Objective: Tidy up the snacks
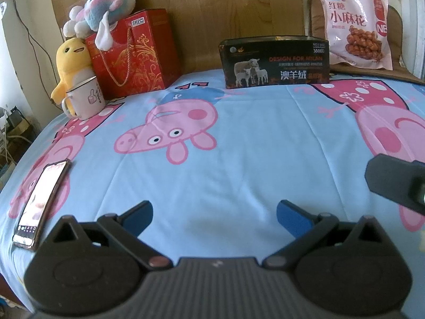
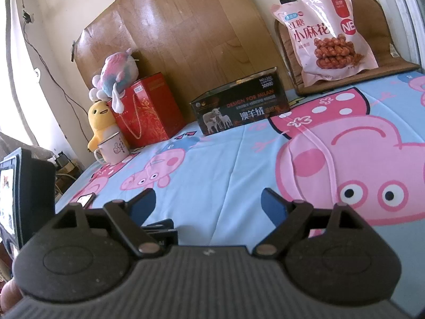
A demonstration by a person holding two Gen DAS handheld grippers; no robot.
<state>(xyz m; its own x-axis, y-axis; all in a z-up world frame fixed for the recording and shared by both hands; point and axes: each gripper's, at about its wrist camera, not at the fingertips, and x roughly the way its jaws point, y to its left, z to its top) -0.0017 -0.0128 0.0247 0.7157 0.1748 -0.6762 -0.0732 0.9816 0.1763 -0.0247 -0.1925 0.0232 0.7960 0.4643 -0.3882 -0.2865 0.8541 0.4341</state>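
Both grippers hang just above the bedsheet with nothing between their blue pads: the left gripper (image 1: pixel 214 214) has its fingers spread wide over bare blue cloth, and the right gripper (image 2: pixel 208 203) likewise stands wide, with only the cartoon-pig sheet (image 1: pixel 239 159) showing in the gap. Neither touches anything. Near the left gripper, on its left, a phone (image 1: pixel 42 204) lies flat with its screen lit. Farther out, at the far edge of the bed, a dark tin box (image 1: pixel 275 62) printed with sheep stands against the wooden board (image 1: pixel 225 13), its top apparently open. To its right, a pink snack bag (image 1: pixel 356 24) of twisted dough sticks leans upright against a brown cushion (image 1: pixel 398 42), well apart from both grippers and just beside the tin. On the far left stand a red gift bag (image 1: pixel 135 55) with a pastel plush toy (image 1: pixel 106 5) on top, a yellow plush chick (image 1: pixel 70 63) and a white enamel mug (image 1: pixel 85 98). As I judge it, the task has not really begun: this is the approach step, with the one visible snack untouched. The next move probably calls for the right gripper to reach far and right to the bag, take it by an edge or corner where the film is thin enough for the pads, and carry it left to the tin, if that is the intended container.
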